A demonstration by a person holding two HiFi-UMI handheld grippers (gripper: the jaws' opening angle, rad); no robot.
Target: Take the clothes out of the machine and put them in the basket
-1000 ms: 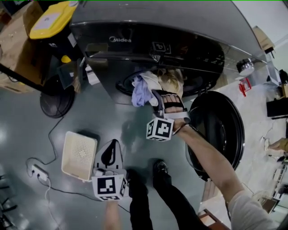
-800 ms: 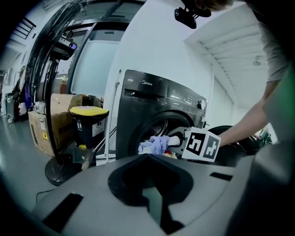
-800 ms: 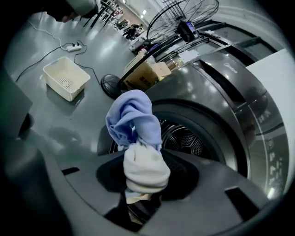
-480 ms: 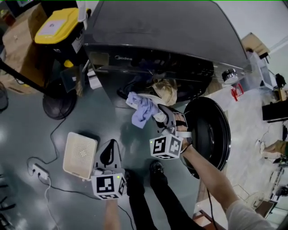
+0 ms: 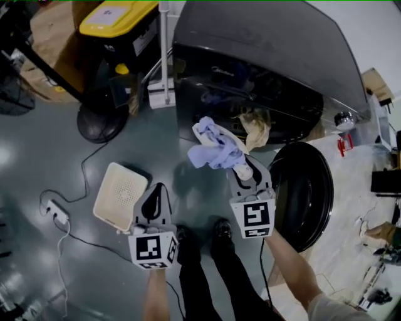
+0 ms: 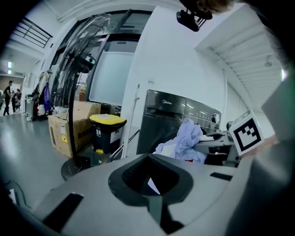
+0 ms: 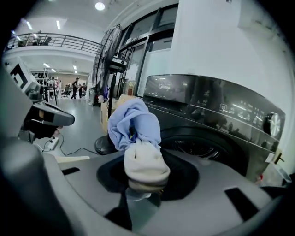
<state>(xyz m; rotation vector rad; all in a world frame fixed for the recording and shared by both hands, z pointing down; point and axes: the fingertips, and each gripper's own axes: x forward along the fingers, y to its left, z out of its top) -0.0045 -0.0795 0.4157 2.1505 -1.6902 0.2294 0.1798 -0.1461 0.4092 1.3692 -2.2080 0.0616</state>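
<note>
One bundle of clothes (image 5: 213, 149), clamped in the right gripper (image 5: 244, 175), is now lifted clear of the machine (image 5: 269, 69) mouth where it hung a second ago, leaving its carry to the basket (image 5: 119, 195) beside the closed, empty left gripper (image 5: 156, 188).

Two grippers show, the left gripper (image 5: 156, 193) and right gripper (image 5: 245, 177), with one washer (image 5: 263, 69), one basket (image 5: 119, 195), one fan (image 5: 100, 122) and one bin (image 5: 119, 19). There are three cloths: one blue cloth (image 5: 213, 150), one cream cloth (image 5: 244, 169), one tan cloth (image 5: 255, 128).
</note>
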